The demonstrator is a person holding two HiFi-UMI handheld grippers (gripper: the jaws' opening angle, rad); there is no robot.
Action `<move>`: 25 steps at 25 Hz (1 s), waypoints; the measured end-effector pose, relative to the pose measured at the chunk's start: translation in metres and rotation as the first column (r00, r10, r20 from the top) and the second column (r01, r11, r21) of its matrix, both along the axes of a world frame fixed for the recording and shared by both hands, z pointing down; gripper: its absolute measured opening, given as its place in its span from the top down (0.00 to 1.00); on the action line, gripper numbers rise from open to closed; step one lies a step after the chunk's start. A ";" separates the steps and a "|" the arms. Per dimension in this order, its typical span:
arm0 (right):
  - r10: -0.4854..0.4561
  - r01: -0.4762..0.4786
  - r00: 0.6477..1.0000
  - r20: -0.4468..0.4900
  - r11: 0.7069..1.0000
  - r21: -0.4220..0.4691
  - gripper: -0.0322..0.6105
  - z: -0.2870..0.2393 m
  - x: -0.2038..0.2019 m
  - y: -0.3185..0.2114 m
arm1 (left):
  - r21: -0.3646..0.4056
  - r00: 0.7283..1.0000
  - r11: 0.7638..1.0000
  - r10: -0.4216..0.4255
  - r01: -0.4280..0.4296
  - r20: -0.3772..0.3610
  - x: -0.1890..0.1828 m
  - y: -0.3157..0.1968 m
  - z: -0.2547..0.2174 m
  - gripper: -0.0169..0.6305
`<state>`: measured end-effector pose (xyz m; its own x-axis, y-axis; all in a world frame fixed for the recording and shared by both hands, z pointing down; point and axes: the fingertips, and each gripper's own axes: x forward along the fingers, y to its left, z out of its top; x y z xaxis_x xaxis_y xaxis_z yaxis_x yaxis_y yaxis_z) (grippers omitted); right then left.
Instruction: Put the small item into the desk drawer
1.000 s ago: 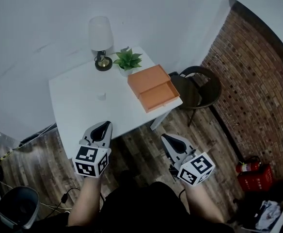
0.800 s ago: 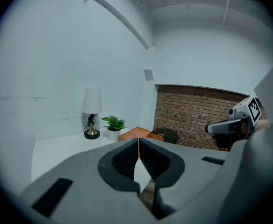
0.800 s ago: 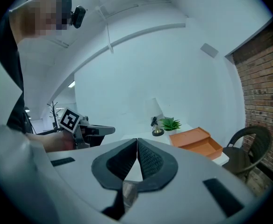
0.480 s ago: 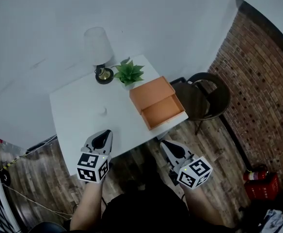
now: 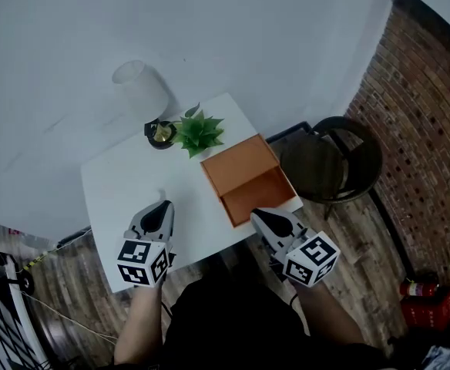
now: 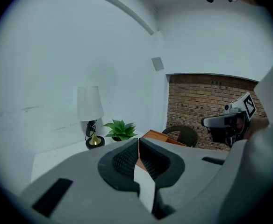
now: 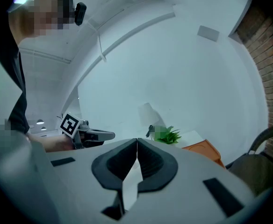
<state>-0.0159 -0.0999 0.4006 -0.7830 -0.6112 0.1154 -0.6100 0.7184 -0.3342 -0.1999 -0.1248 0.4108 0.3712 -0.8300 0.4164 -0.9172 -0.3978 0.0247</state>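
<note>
An orange desk organiser (image 5: pixel 239 166) stands on the white table (image 5: pixel 117 206), its drawer (image 5: pixel 260 197) pulled open toward me. A small pale item (image 5: pixel 162 194) lies on the tabletop, too small to make out further. My left gripper (image 5: pixel 163 206) is shut and empty, its tip just short of that item. My right gripper (image 5: pixel 257 215) is also shut and empty, at the drawer's near corner. The left gripper view shows shut jaws (image 6: pixel 137 141) with the organiser (image 6: pixel 157 136) behind them. In the right gripper view the jaws (image 7: pixel 137 141) meet, the organiser (image 7: pixel 203 149) to their right.
A white-shaded lamp (image 5: pixel 140 91) and a small green plant (image 5: pixel 200 132) stand at the table's back. A dark round chair (image 5: pixel 333 164) sits right of the table by the brick wall (image 5: pixel 425 129). Wooden floor lies around the table.
Both grippers have moved forward from over the floor to the table's near edge. The table, organiser and chair now sit closer and lower in the head view.
</note>
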 end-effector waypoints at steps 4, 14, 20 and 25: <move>-0.010 0.009 1.000 -0.008 0.999 -0.051 0.94 0.017 -0.009 -0.013 | 0.015 1.000 1.000 -0.002 0.003 -0.008 -0.009 -0.013 0.003 0.95; -0.097 0.090 0.993 -0.075 0.992 -0.084 0.94 0.022 -0.063 -0.030 | -0.027 0.995 0.996 -0.084 0.082 -0.059 -0.060 -0.035 0.029 0.95; -0.160 0.149 0.981 -0.109 0.984 -0.101 0.94 0.026 -0.085 -0.030 | -0.037 0.990 0.991 -0.128 0.126 -0.060 -0.089 -0.040 0.046 0.95; -0.198 0.177 0.963 -0.181 0.976 -0.125 0.94 0.041 -0.099 -0.039 | -0.094 0.992 0.988 -0.125 0.121 -0.036 -0.106 -0.045 0.077 0.95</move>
